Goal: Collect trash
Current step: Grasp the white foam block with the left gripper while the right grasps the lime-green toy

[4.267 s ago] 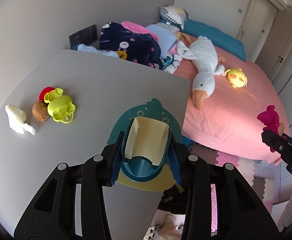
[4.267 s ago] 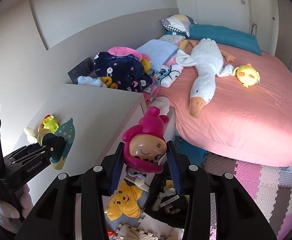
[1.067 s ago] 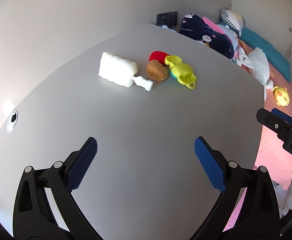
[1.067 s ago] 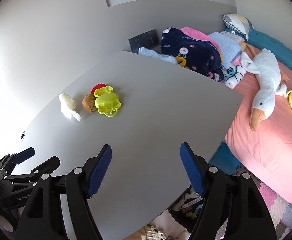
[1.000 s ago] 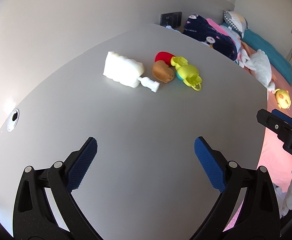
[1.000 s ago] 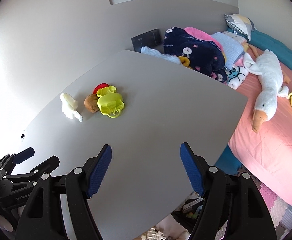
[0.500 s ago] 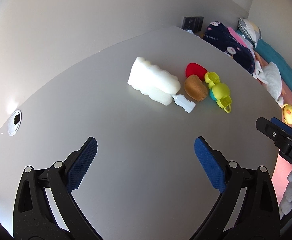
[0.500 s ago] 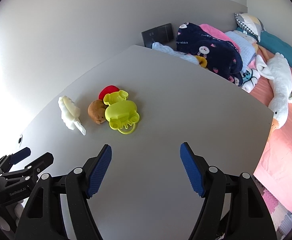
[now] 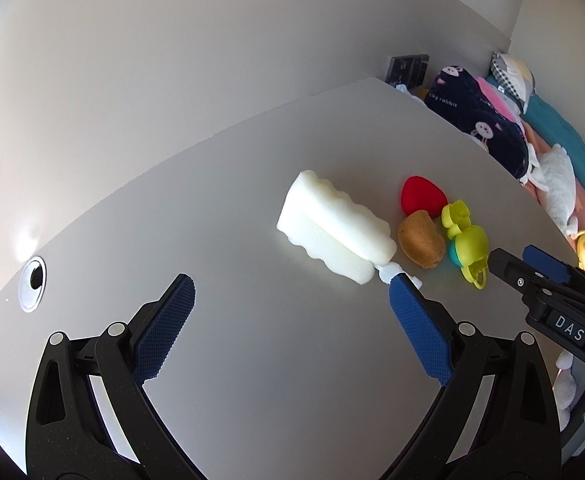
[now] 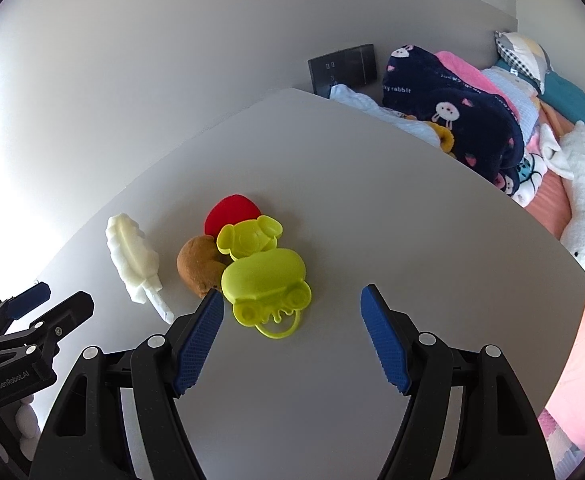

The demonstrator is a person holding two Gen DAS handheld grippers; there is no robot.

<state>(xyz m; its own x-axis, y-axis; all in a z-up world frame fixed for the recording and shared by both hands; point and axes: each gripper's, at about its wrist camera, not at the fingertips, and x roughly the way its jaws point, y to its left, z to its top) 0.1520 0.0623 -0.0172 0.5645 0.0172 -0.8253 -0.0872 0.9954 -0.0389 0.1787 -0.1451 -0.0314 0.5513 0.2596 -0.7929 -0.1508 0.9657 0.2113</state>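
1. Nearest in each wrist view is the tool itself: the left hand-held gripper (image 9: 290, 300) and the right hand-held gripper (image 10: 292, 308) both hang over the grey bench (image 10: 392, 220) with their jaws spread wide and nothing between them.
2. Just ahead lies the small pile to be collected — a white foam piece with a short stem (image 9: 332, 230), a brown lump (image 10: 198, 266), a yellow-green plastic toy (image 10: 266, 276) and a red piece (image 10: 232, 208), all touching or nearly so.
3. The left tool faces the foam piece, its right pad close by the stem; the right tool faces the yellow-green toy, its left pad just beside the brown lump.
4. The step in hand looks like the approach, with no grasp made yet.
5. The next move likely calls for each tool to come forward and down, straddle one item and close — the crowding could let a pad nudge a neighbour.
6. Farther off, a bed (image 10: 572, 272) with plush toys and bedding; no bin is in view.
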